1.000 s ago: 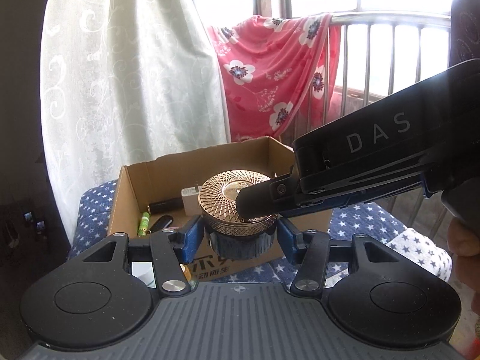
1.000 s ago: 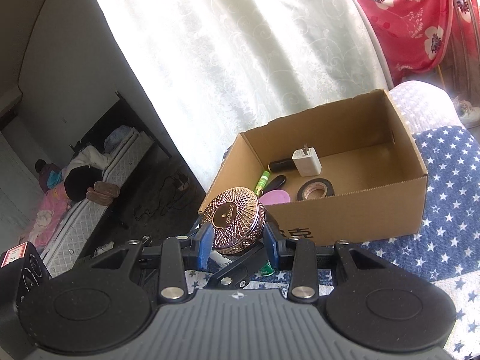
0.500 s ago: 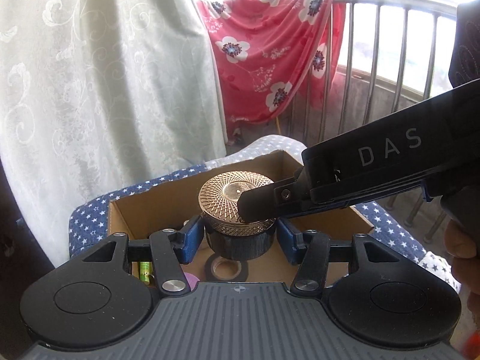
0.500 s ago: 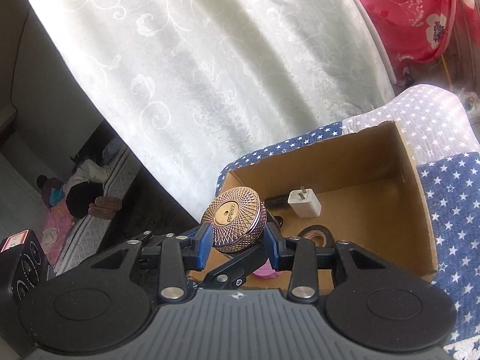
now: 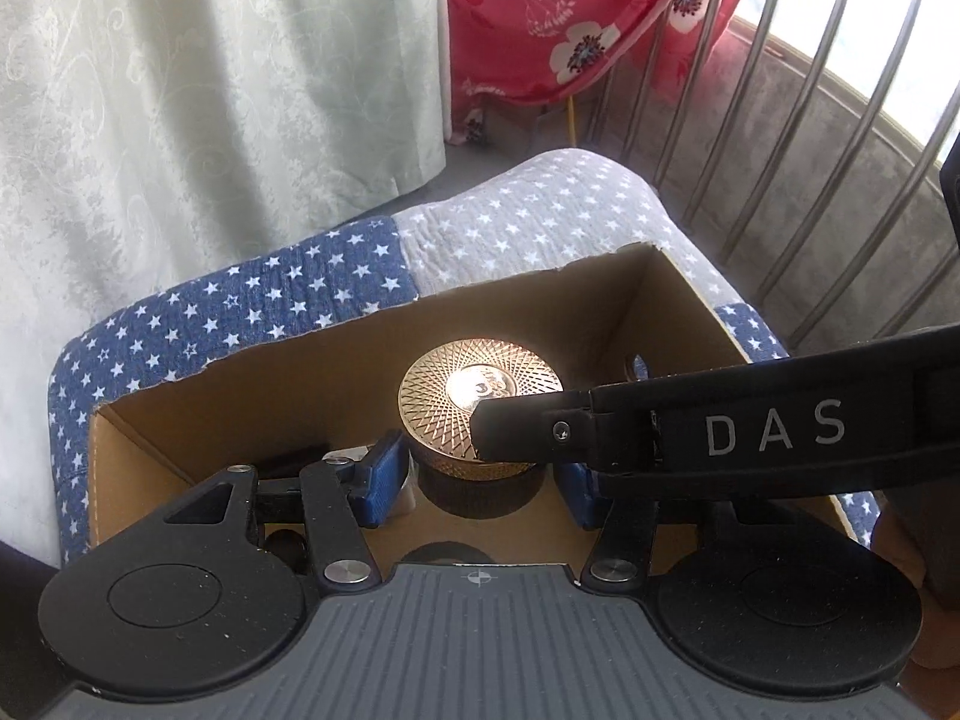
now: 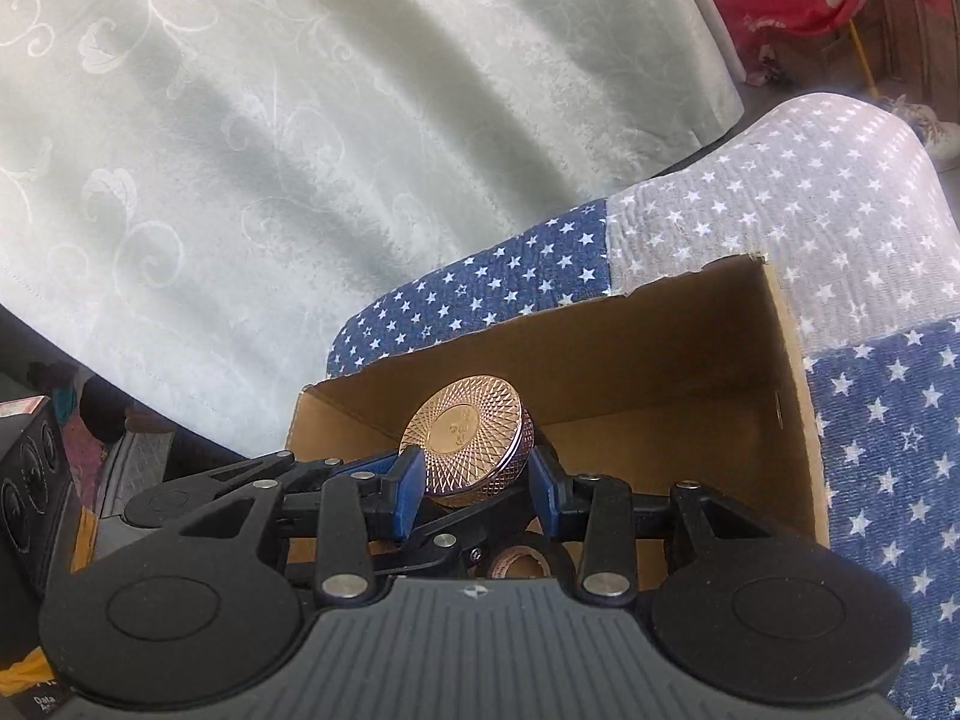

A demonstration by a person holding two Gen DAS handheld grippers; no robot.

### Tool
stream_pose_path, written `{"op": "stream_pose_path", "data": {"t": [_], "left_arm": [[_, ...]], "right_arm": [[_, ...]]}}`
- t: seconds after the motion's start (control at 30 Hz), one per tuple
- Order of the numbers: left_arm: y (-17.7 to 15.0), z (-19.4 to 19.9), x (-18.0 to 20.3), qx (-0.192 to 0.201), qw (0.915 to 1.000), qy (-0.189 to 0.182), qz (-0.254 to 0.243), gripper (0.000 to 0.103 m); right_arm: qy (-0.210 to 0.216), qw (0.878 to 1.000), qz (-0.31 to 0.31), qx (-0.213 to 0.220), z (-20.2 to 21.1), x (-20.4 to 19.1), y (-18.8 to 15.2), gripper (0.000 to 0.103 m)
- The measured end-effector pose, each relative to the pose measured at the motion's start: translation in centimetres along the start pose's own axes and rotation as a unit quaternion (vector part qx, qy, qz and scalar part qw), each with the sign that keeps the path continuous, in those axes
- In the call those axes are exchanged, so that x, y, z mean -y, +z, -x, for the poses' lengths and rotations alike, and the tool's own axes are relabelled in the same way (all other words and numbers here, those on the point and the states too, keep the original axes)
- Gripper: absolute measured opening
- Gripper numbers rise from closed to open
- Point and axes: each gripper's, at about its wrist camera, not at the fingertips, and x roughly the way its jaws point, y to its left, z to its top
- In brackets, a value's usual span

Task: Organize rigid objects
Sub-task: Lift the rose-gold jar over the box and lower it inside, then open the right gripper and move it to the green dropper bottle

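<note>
A round jar with a gold patterned lid (image 5: 474, 396) and dark body is held inside an open cardboard box (image 5: 240, 372). My left gripper (image 5: 480, 474) has its blue pads at the jar's dark body on both sides. My right gripper (image 6: 474, 480) is shut on the jar's lid (image 6: 462, 438), which looks tilted in the right wrist view. The right gripper's black finger (image 5: 690, 426), marked DAS, crosses the left wrist view over the lid. The box (image 6: 660, 360) stands on a star-patterned cloth.
A tape roll (image 6: 519, 564) lies on the box floor under my right gripper. A dark object and a white charger are partly hidden behind my left fingers. A pale curtain (image 5: 210, 90) hangs behind; a red flowered cloth (image 5: 570, 18) and metal railing (image 5: 780, 120) stand at the right.
Both grippers have carried the jar forward and down over the box rim into the box. The views have tilted down, so the box now fills the lower middle.
</note>
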Motion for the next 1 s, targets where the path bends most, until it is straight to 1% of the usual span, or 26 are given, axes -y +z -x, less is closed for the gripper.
{"op": "stream_pose_path", "data": {"t": [0.07, 0.17, 0.3, 0.33, 0.37, 0.47, 0.57, 0.77, 0.87, 1.0], "left_arm": [[0.1, -1.1, -0.1, -0.017, 0.9998, 0.001, 0.005, 0.053], [0.6, -2.8, 0.2, -0.042, 0.999, 0.015, -0.004, 0.052], [0.9, -3.9, 0.5, -0.058, 0.9981, 0.019, -0.013, 0.049], [0.9, -3.9, 0.6, -0.056, 0.9982, 0.014, -0.013, 0.048], [1.0, -3.7, 0.9, -0.051, 0.9985, 0.011, -0.018, 0.048], [1.2, -3.6, 1.5, -0.046, 0.998, 0.025, -0.035, 0.048], [1.4, -3.3, 1.5, -0.046, 0.9983, 0.022, -0.028, 0.05], [1.3, -1.5, 1.2, -0.035, 0.9989, 0.025, -0.018, 0.055], [0.8, 0.2, 1.2, -0.022, 0.9994, 0.021, -0.017, 0.057], [-0.3, 3.4, 1.2, 0.005, 0.9995, 0.016, -0.026, 0.059]], "right_arm": [[-0.006, 1.0, -0.007, -0.015, -1.2, 0.9, 0.4, 0.041], [-0.012, 0.999, -0.013, -0.033, -2.8, 2.1, 0.7, 0.041], [-0.03, 0.998, -0.016, -0.052, -4.6, 3.1, 1.0, 0.042], [-0.033, 0.998, -0.014, -0.054, -4.9, 3.3, 1.0, 0.041], [-0.027, 0.998, -0.011, -0.055, -5.1, 3.2, 1.0, 0.042], [-0.03, 0.998, -0.001, -0.052, -5.2, 2.9, 1.2, 0.042], [-0.027, 0.998, -0.008, -0.05, -5.2, 3.2, 1.4, 0.041], [-0.015, 1.0, -0.009, -0.024, -3.0, 3.0, 0.8, 0.041], [-0.004, 1.0, -0.005, 0.0, -0.6, 2.5, 0.0, 0.041], [0.01, 0.999, 0.003, 0.037, 3.3, 1.7, -1.7, 0.041]]}}
